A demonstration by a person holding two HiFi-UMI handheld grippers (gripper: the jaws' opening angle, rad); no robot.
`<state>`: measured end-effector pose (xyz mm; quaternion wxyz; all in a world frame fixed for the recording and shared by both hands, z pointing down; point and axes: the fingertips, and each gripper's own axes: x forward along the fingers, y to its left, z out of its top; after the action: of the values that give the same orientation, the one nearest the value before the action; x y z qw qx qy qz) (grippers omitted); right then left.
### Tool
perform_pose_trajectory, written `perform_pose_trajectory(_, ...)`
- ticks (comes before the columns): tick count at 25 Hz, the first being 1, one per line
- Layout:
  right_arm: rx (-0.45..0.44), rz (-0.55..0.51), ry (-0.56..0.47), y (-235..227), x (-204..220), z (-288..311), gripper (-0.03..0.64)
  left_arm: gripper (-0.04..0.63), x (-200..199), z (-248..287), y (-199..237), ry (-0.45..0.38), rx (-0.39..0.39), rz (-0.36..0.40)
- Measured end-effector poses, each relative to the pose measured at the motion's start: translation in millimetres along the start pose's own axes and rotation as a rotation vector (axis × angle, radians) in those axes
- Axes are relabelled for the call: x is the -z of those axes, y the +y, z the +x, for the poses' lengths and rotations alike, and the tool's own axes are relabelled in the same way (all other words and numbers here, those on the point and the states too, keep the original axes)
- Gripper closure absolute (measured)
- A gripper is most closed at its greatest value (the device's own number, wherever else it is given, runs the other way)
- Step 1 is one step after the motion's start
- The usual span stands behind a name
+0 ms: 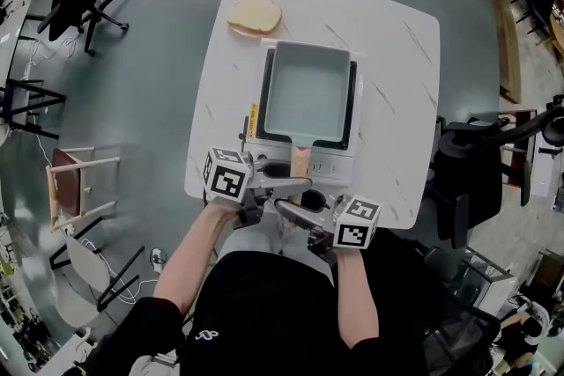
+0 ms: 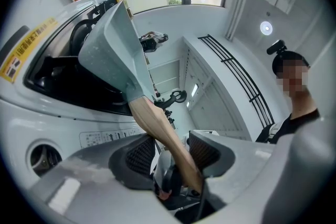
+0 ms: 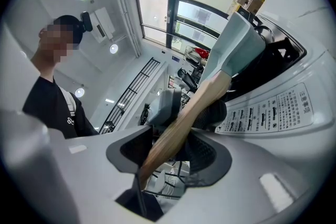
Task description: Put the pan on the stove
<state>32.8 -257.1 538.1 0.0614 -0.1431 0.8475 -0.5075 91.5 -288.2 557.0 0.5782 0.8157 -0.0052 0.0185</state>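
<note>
Wooden handle [image 1: 301,158] of the pale grey-blue rectangular pan [image 1: 307,92] ran toward 6 o'clock. Pan sat on the portable stove [image 1: 330,165], mid-bench [image 1: 397,57]. Left gripper [image 2: 167,157] and right gripper [image 3: 170,152] both lay at 6 o'clock of the pan, equally near. Jaws apart, the handle between them, no firm squeeze evident. Handle smooth and flat; pan matte, straight-walled.
</note>
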Motion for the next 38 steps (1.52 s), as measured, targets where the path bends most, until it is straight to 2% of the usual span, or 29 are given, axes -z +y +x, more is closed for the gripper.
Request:
perform_pose_trajectory(9,0.001,0.003,-0.011,-3,1,0,0.419,0.388,0,0,3,-0.009,-0.003,-0.002)
perform_pose_trajectory(15,0.036,-0.005,-0.004,-5,1,2,0.413,0.386,0,-1,4,-0.006,-0.015,0.013)
perform_pose_trajectory(20,0.097,-0.034,-0.002,-6,-4,0,0.345,0.379,-1,-11,4,-0.019,-0.032,0.016)
perform_pose_trajectory(24,0.168,-0.050,-0.022,-11,-9,-12,0.342,0.379,-4,-22,5,-0.051,-0.071,0.026)
perform_pose_trajectory(27,0.239,-0.077,-0.044,-14,-13,-25,0.344,0.379,-11,-34,5,-0.111,-0.122,0.050)
perform_pose_trajectory(32,0.322,-0.159,-0.093,-12,-29,-42,0.370,0.380,-23,-48,-5,-0.216,-0.151,0.061)
perform_pose_trajectory(34,0.368,-0.204,-0.129,-11,-39,-50,0.422,0.383,-25,-53,-7,-0.234,-0.181,0.102)
perform_pose_trajectory(38,0.431,-0.284,-0.192,-5,-57,-60,0.512,0.510,-36,-60,-21,-0.289,-0.223,0.199)
